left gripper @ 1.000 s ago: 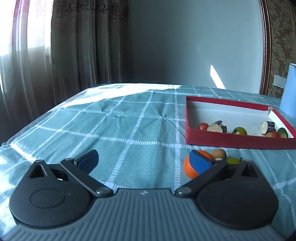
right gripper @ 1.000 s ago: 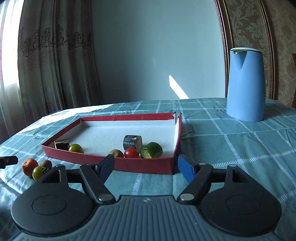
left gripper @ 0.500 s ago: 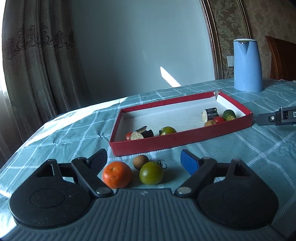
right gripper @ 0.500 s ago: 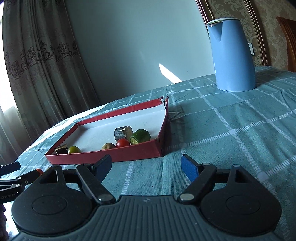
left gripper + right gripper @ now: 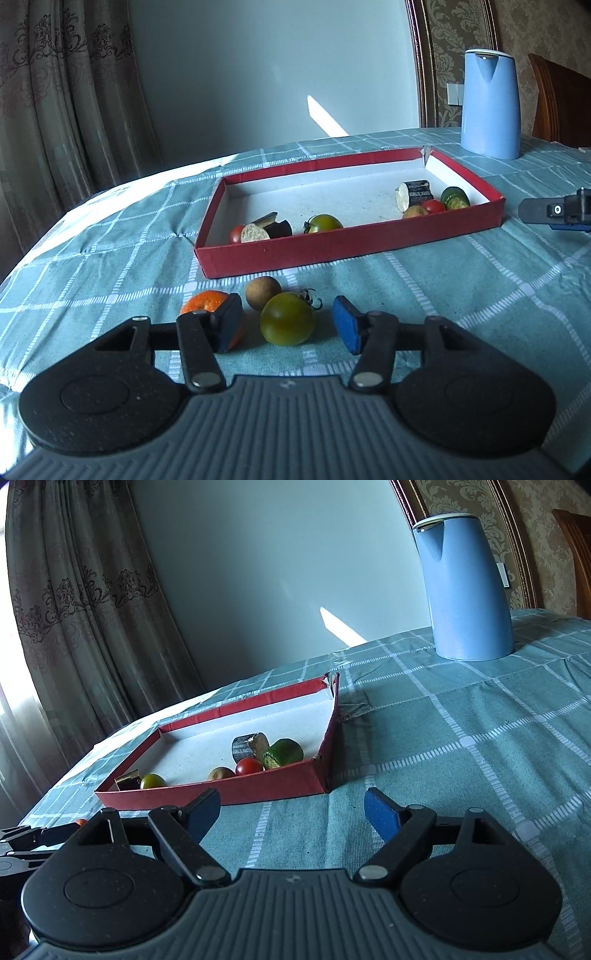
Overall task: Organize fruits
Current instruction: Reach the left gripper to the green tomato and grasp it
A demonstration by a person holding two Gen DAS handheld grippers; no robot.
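Observation:
A red tray (image 5: 347, 242) with a white floor holds several fruit and vegetable pieces, among them a green tomato (image 5: 323, 223). In front of it on the cloth lie an orange (image 5: 205, 301), a brown round fruit (image 5: 263, 293) and a green tomato (image 5: 288, 323). My left gripper (image 5: 288, 325) is open, its fingers on either side of the green tomato; the left pad (image 5: 229, 326) partly hides the orange. My right gripper (image 5: 291, 816) is open and empty, in front of the tray's (image 5: 258, 790) near wall.
A blue kettle (image 5: 489, 105) stands behind the tray to the right, also in the right wrist view (image 5: 463, 587). The table has a teal checked cloth (image 5: 461, 757). Curtains hang at the left. A wooden chair (image 5: 561, 105) is at the far right.
The left gripper has swung right and come closer to the loose fruits; its fingers now flank the green tomato. The right gripper has tilted and edged toward the tray's corner.

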